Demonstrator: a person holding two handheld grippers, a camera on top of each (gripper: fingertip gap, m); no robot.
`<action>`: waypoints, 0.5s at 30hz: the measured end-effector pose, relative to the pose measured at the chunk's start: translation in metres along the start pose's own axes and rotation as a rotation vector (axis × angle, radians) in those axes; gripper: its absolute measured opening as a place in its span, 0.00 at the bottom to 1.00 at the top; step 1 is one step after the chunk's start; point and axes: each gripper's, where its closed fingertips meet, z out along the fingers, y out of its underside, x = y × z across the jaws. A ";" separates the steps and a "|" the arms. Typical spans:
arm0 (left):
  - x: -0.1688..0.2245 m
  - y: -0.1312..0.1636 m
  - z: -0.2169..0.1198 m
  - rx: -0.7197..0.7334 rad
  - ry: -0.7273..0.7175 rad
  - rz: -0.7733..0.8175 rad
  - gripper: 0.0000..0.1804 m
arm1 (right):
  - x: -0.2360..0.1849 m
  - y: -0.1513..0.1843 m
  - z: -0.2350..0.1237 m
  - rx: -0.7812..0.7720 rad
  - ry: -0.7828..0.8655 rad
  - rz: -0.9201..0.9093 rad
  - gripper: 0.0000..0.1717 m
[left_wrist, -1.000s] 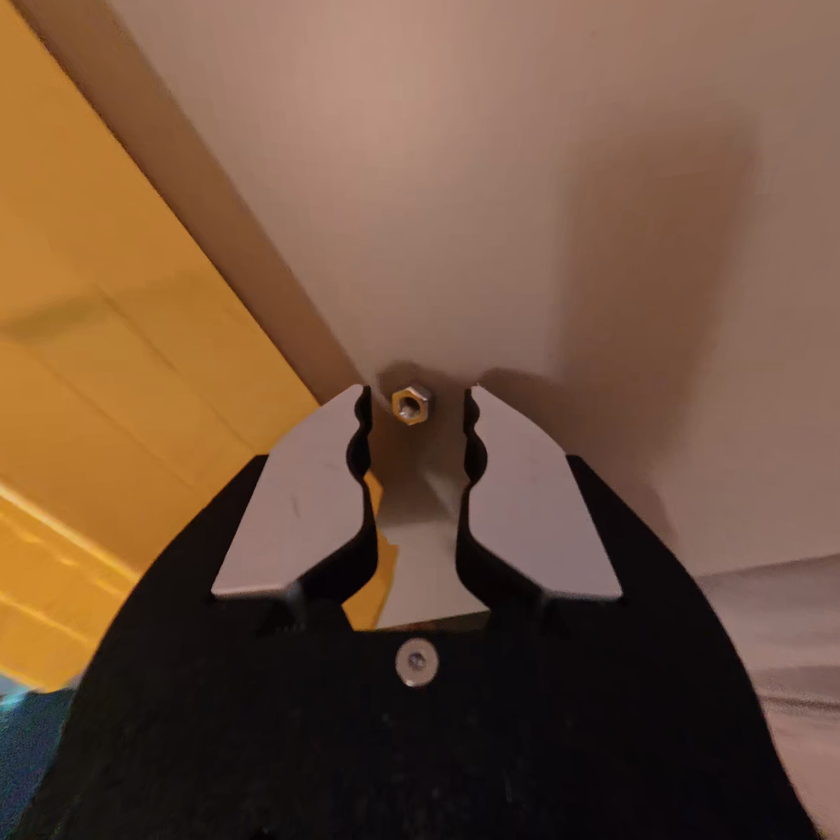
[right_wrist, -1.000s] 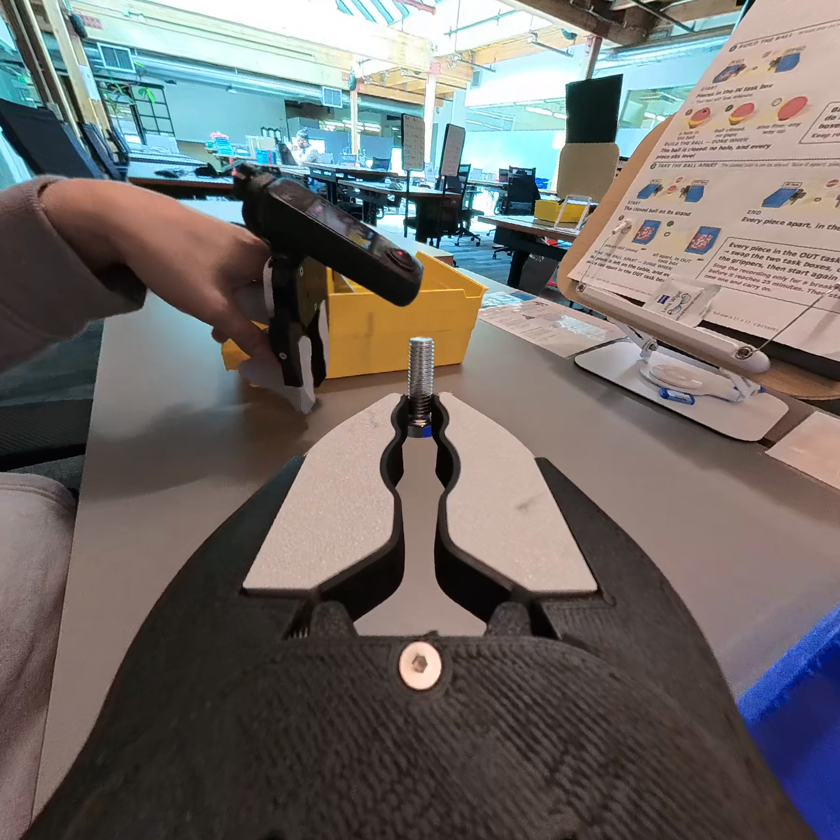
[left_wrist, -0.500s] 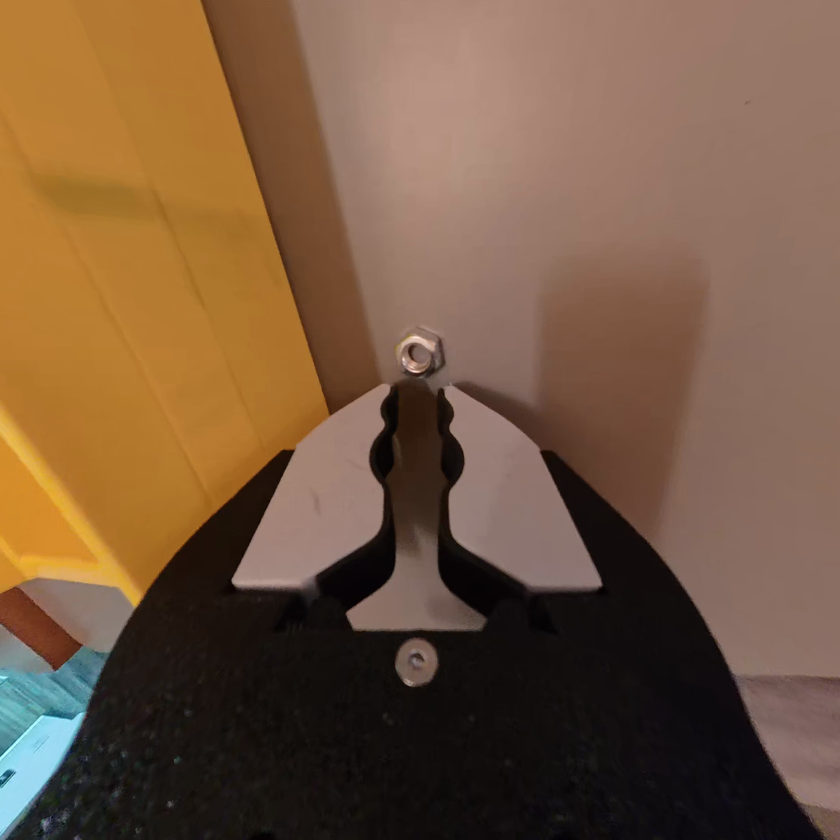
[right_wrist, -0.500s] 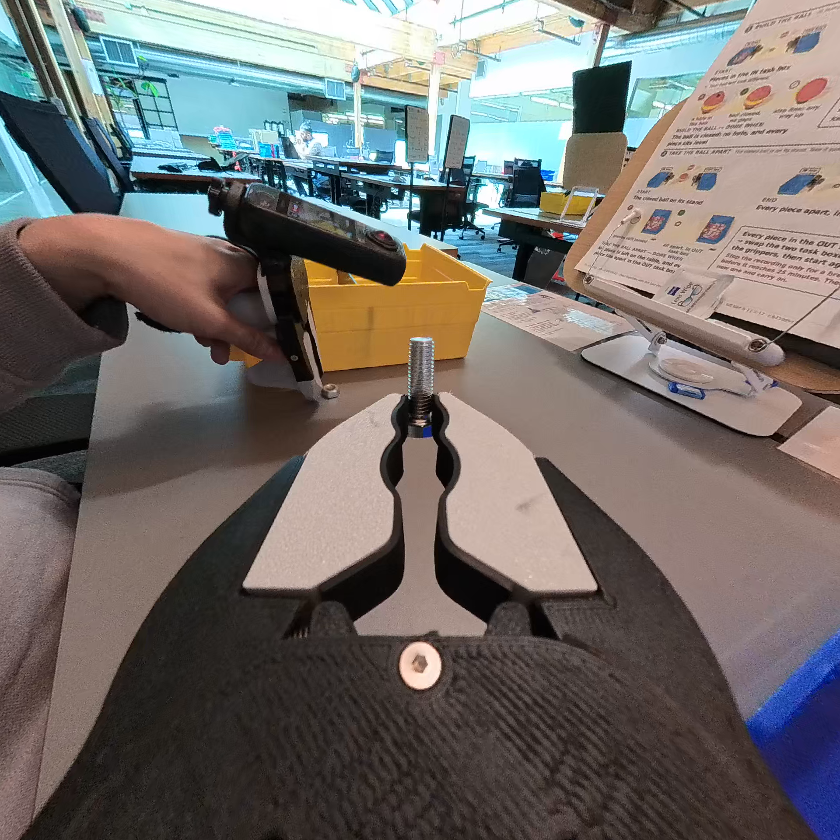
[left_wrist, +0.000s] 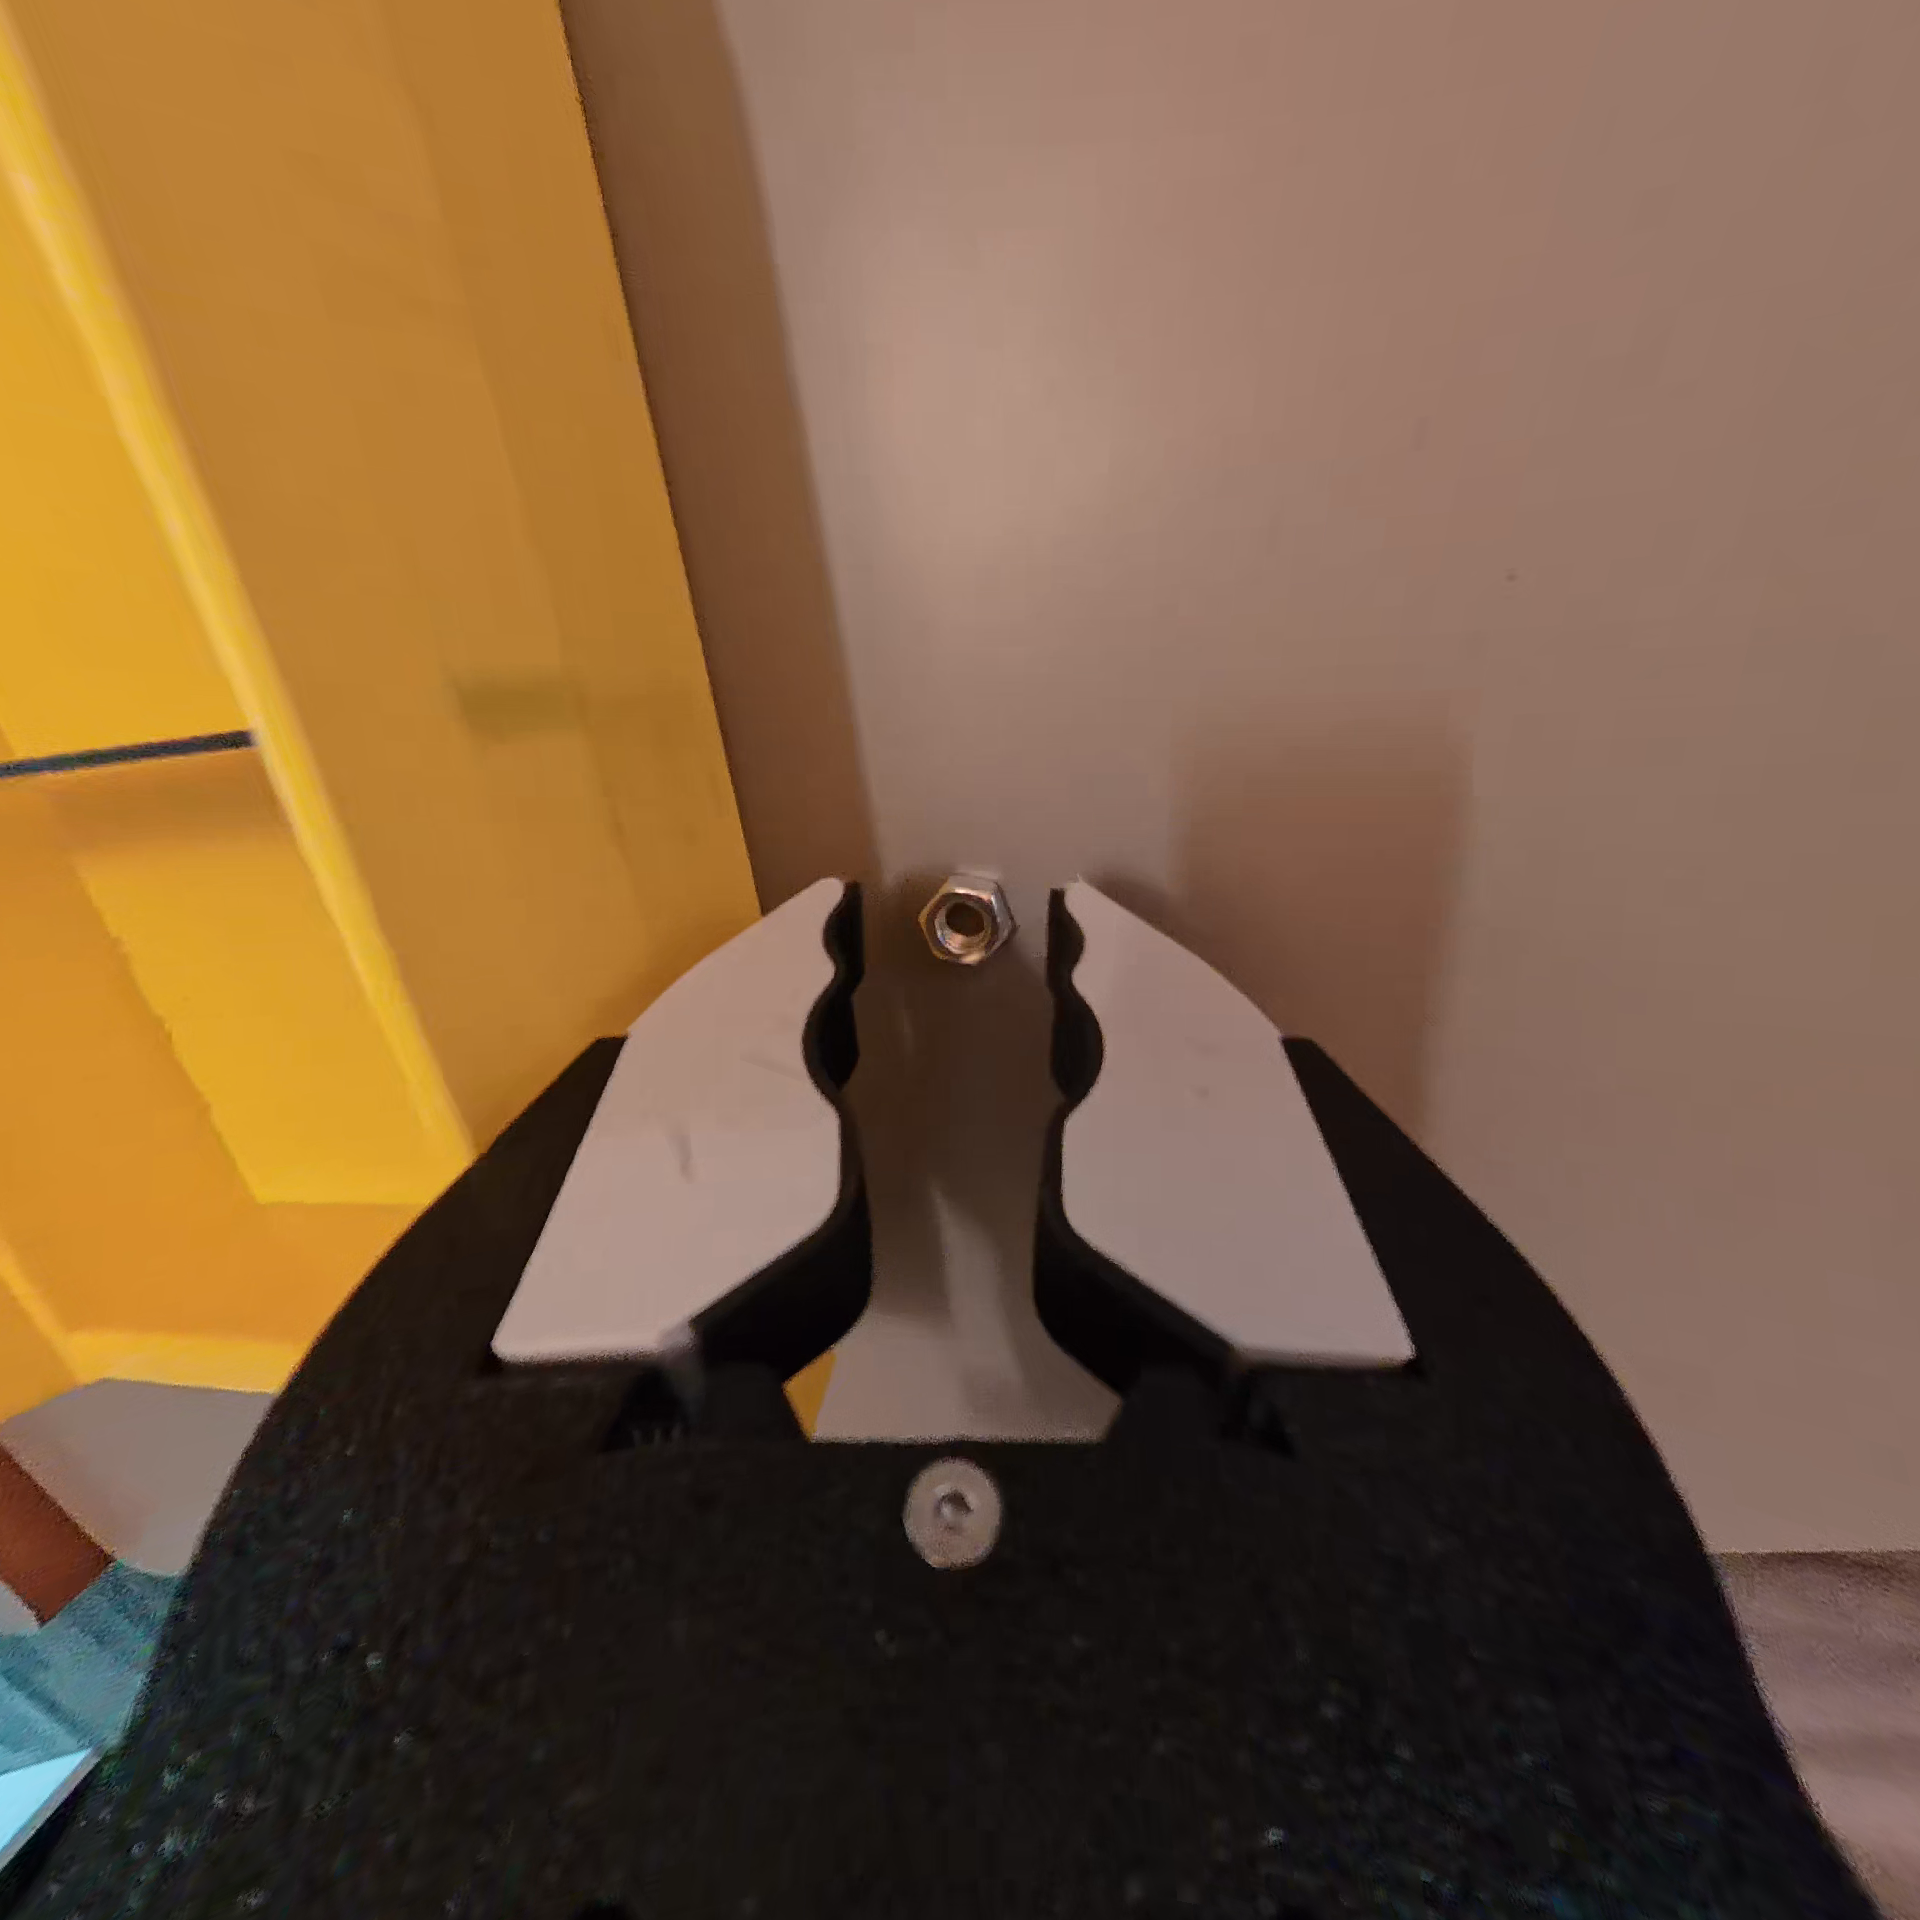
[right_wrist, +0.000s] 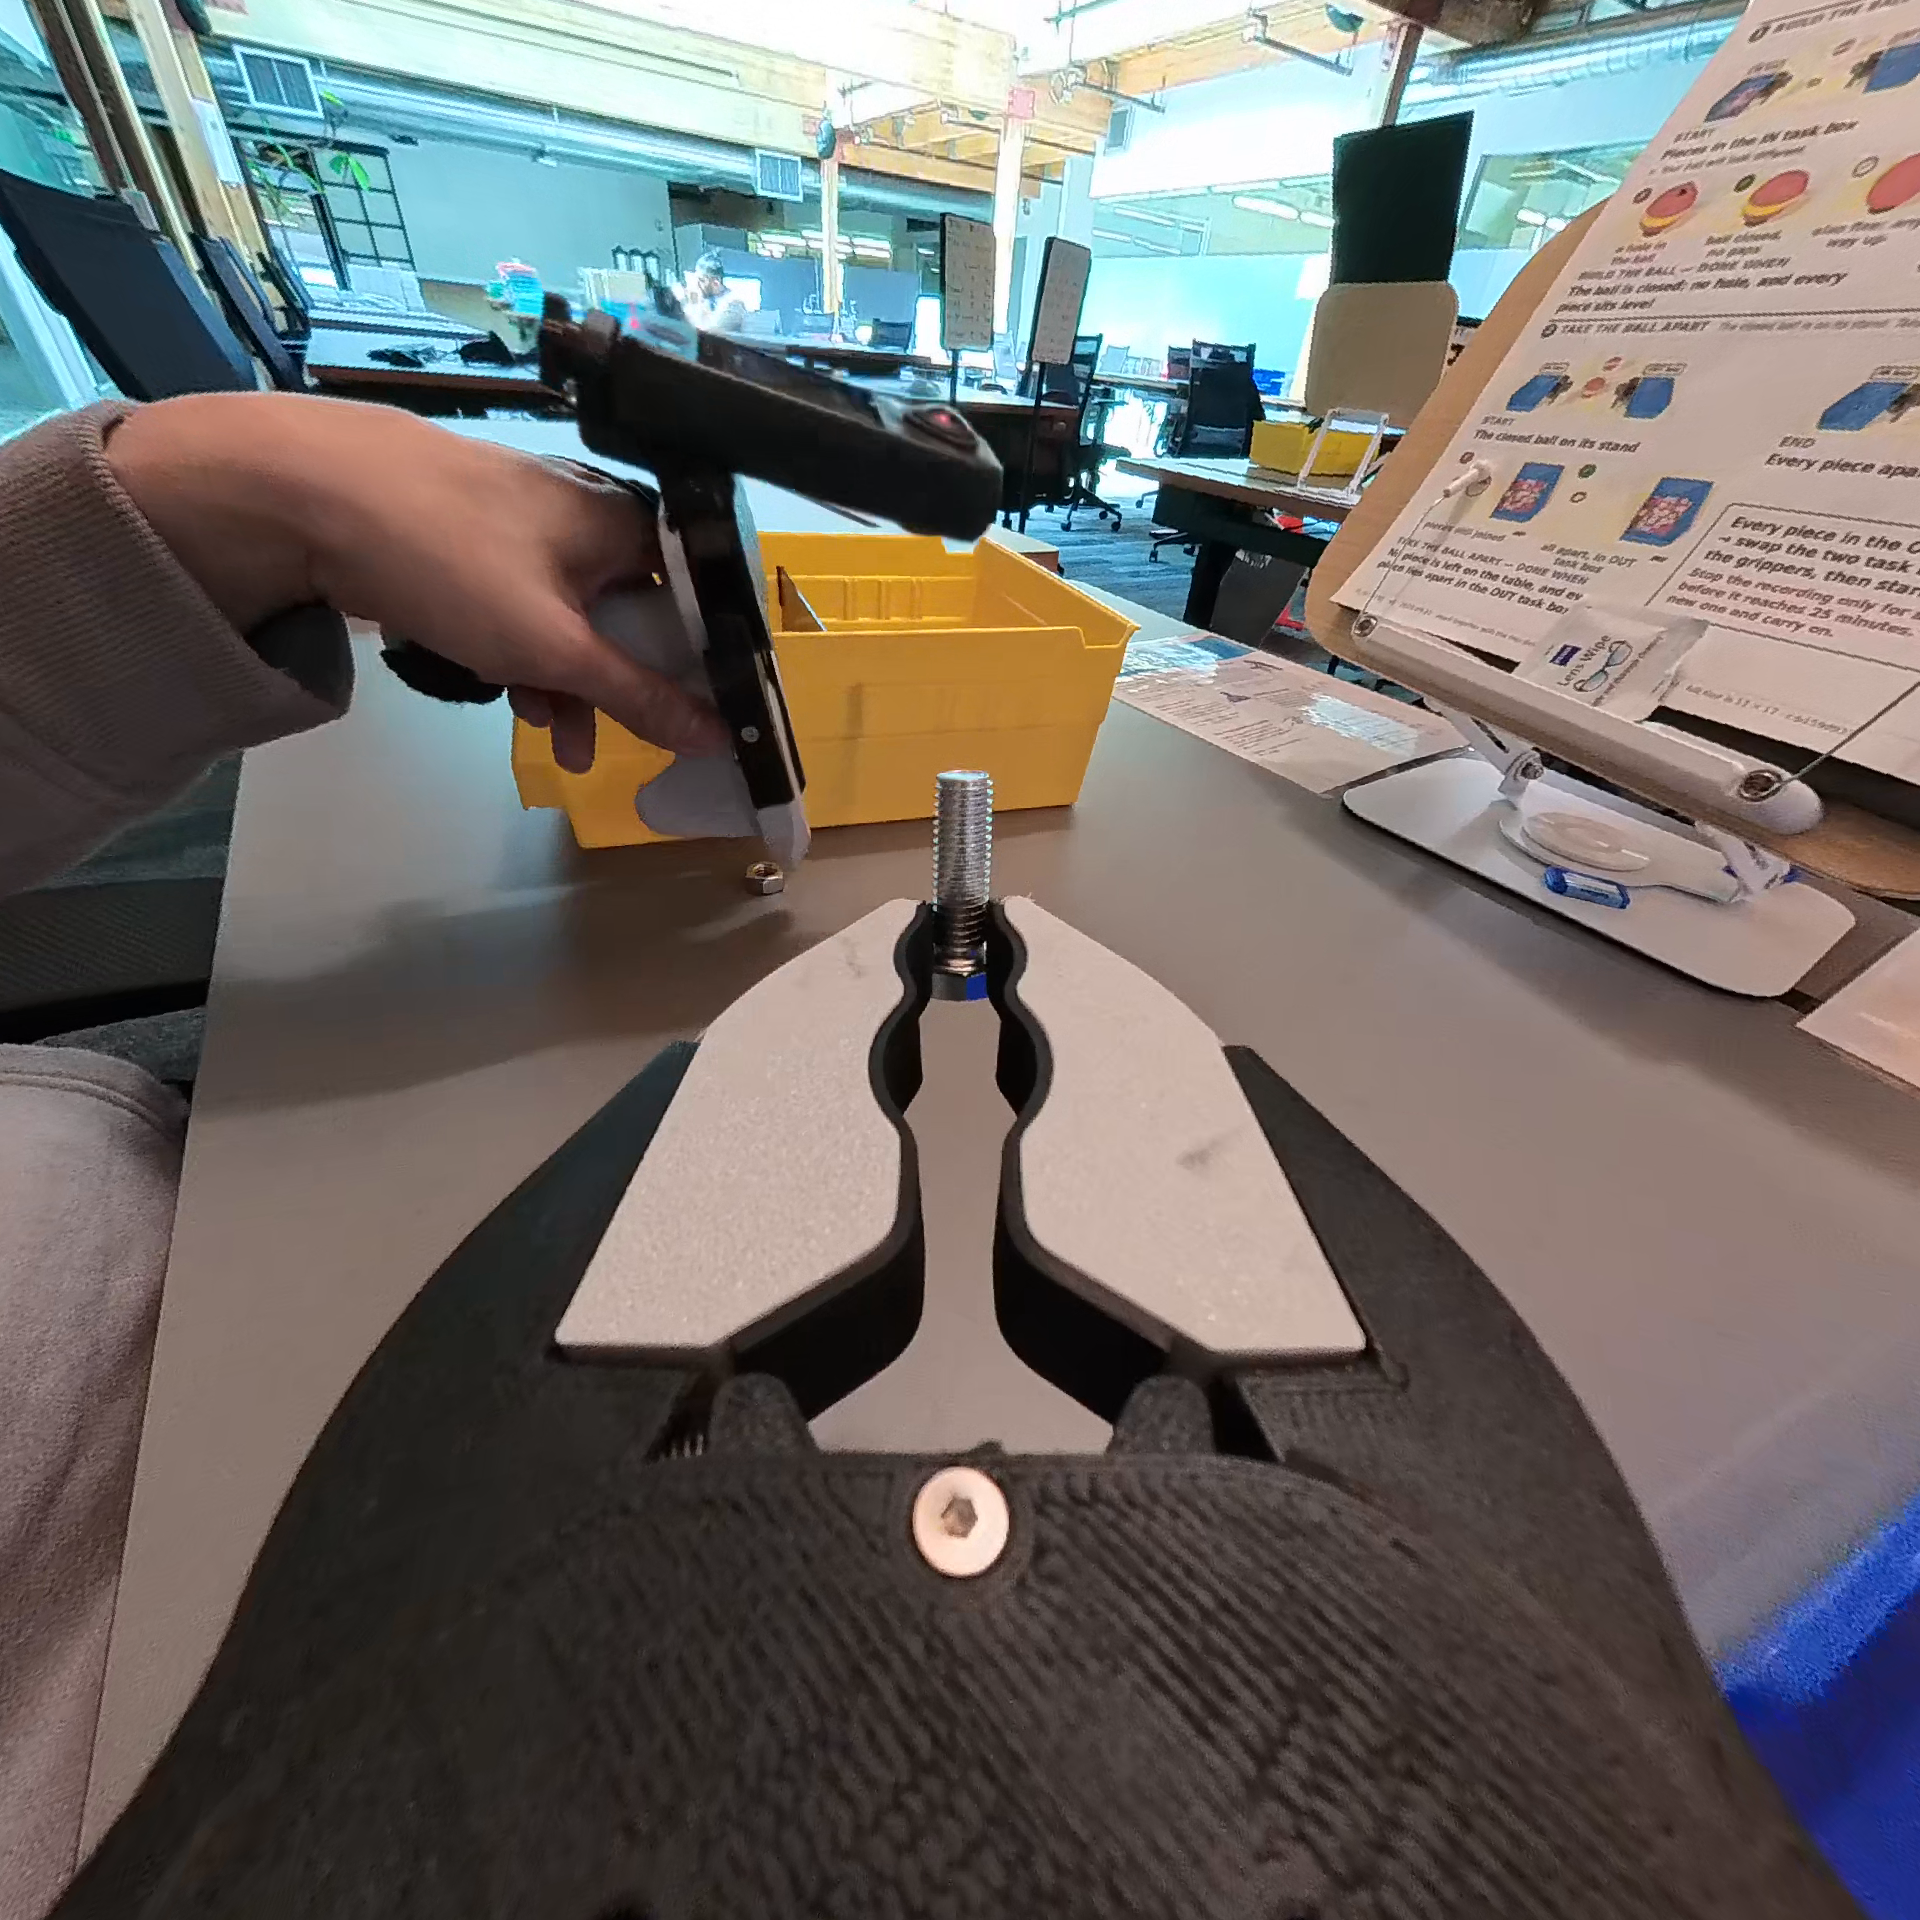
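Observation:
A small metal hex nut (left_wrist: 966, 921) lies flat on the grey table (left_wrist: 1351, 520), just beside the yellow bin (left_wrist: 312, 623). My left gripper (left_wrist: 956, 914) points down over it, open, with the nut between the fingertips and a gap on each side. The right wrist view shows the same nut (right_wrist: 767, 879) on the table under the left gripper (right_wrist: 774, 831), which a hand holds. My right gripper (right_wrist: 961, 914) is shut on a silver threaded bolt (right_wrist: 962, 842) and holds it upright, thread up, above the table.
The yellow bin (right_wrist: 935, 665) stands behind the nut. A document stand (right_wrist: 1621, 582) with printed sheets is at the right on a white base. Papers (right_wrist: 1278, 707) lie on the table. A blue bin edge (right_wrist: 1849, 1662) shows at the lower right. My right fingertips sit around 25 centimetres from my left ones.
My left gripper narrowed its jaws behind the nut without catching it, then opened again and now straddles the nut. The nut stays on the table. My right gripper keeps the bolt still.

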 end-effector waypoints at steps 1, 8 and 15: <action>0.000 0.003 0.003 -0.019 -0.013 0.011 0.20 | 0.000 0.001 0.000 -0.002 -0.001 0.000 0.05; 0.000 0.010 0.017 -0.081 -0.004 -0.007 0.16 | 0.000 0.001 0.000 -0.005 -0.004 0.003 0.05; 0.016 0.011 0.016 -0.074 0.144 -0.038 0.09 | -0.001 0.002 0.001 -0.009 -0.006 -0.003 0.05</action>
